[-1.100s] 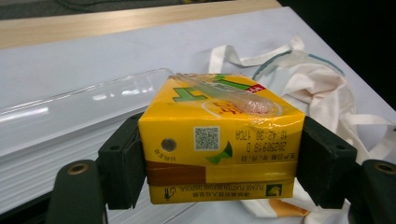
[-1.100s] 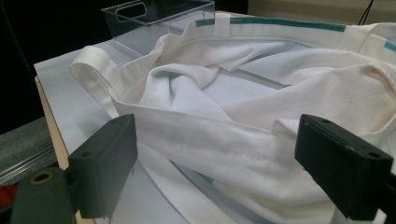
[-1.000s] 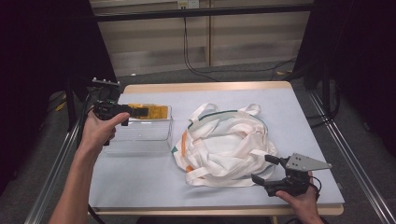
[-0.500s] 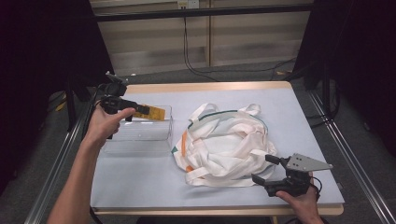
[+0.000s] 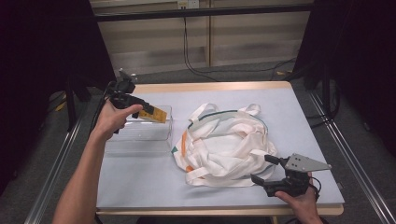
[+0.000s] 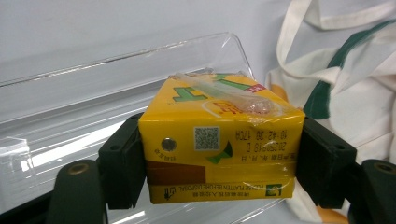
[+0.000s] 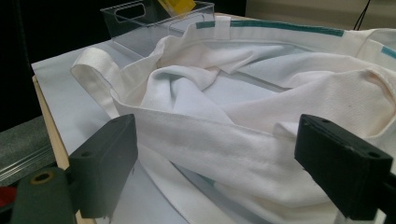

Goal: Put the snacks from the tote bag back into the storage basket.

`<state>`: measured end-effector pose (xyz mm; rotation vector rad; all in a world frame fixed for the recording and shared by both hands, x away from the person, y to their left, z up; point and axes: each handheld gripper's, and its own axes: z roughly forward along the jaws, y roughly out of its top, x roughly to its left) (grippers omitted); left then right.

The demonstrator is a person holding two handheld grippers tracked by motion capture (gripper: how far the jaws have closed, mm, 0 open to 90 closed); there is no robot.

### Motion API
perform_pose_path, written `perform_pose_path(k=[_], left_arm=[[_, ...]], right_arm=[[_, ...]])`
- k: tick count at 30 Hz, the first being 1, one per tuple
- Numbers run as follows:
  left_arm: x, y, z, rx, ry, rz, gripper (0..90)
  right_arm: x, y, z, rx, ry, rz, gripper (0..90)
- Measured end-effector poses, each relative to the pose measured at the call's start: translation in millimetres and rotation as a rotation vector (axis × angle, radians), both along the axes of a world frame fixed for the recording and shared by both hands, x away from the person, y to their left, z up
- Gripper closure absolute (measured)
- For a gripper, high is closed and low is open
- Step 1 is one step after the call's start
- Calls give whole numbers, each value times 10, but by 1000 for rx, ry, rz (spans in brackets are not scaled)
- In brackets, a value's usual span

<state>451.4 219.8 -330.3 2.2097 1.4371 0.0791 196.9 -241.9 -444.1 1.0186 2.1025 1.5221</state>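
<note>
Two tools are at work over the bench [image 5: 140, 186]. From the high view the left tool [image 5: 148, 111] holds a yellow carton [image 5: 156, 114] tilted above the clear bin [image 5: 140, 140], at the bin's far edge, while the right tool [image 5: 265, 169] sits at the near right edge of the bench, just beside the heap of white bags [image 5: 224, 144].

The left gripper view gives what the high view cannot: the carton [image 6: 219, 140] sits squarely between the two pads, one pressed on each short side — the left tool [image 6: 219, 161] is clenched on it. A wrapped straw [image 6: 224, 91] is taped across the carton's top face, and a printed code and a foil spot show on the near face. The bin's clear wall [image 6: 93, 93] lies behind and below the carton, with the bags [image 6: 345, 70] off to the right.

The right gripper view shows the right tool [image 7: 215, 163] released, jaws wide apart — a white strap [image 7: 210, 144] of the bags [image 7: 261, 93] runs across the gap between them, but the pads do not press on it. The bin [image 7: 140, 28] stands beyond, the carton [image 7: 177, 5] poking up at its top.
</note>
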Motion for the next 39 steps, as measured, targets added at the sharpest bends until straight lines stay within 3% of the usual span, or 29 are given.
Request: perform_pose_path(k=[8, 10, 14, 28, 30, 35, 39], left_arm=[[91, -138, -17, 48, 35, 18, 274], [122, -163, -27, 36, 43, 45, 274], [198, -209, -69, 55, 73, 71, 274], [331, -365, -140, 90, 121, 87, 273], [361, -380, -161, 94, 146, 96, 273], [411, -430, -184, 95, 144, 123, 273], [402, -502, -162, 110, 116, 147, 274]], right_arm=[[-9, 24, 2, -5, -1, 16, 132], [-10, 24, 1, -7, -3, 19, 132], [-8, 10, 2, -1, -4, 24, 132], [-7, 4, -3, -1, 4, 30, 132], [-9, 1, -2, -1, -2, 31, 132], [0, -2, -4, 1, 3, 33, 132], [-3, -1, -2, -1, 1, 29, 131]])
